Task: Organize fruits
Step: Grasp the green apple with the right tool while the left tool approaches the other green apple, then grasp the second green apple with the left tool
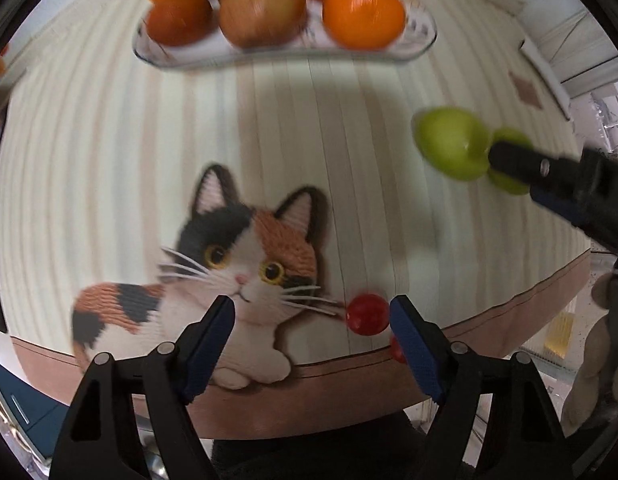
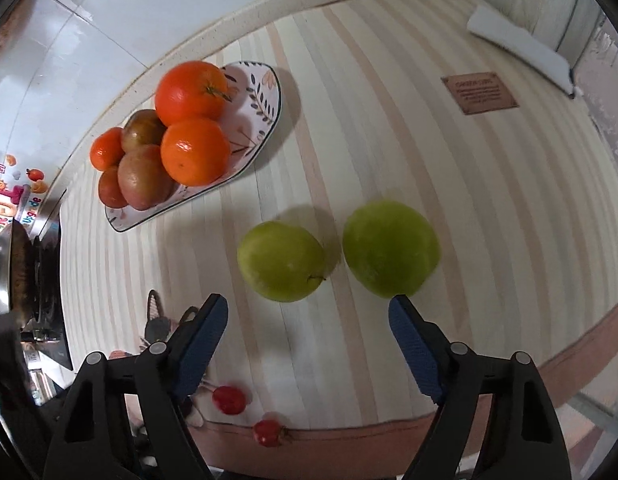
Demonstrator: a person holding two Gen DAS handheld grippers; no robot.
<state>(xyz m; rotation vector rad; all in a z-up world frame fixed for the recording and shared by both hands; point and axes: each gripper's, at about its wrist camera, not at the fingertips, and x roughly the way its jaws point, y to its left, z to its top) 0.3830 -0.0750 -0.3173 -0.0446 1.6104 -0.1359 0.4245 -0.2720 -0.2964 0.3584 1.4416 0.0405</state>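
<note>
A patterned plate (image 2: 265, 92) holds oranges (image 2: 195, 151) and reddish apples (image 2: 143, 182); in the left wrist view the plate (image 1: 419, 36) is at the top. Two green apples (image 2: 283, 266) (image 2: 389, 248) lie on the striped mat just beyond my right gripper (image 2: 307, 304), which is open and empty. My left gripper (image 1: 313, 308) is open, and a small red fruit (image 1: 367, 314) sits just inside its right finger without being touched. A second red fruit (image 1: 396, 350) is half hidden behind that finger. In the left wrist view a finger (image 1: 521, 162) of the right gripper covers part of the green apples (image 1: 453, 144).
A calico cat picture (image 1: 245, 264) is on the mat under the left gripper. The brown front edge (image 2: 569, 344) of the mat is close. A brown label (image 2: 479, 92) and a white cloth (image 2: 521, 54) lie at the far right. A stove with a pan (image 2: 13, 272) is at the left.
</note>
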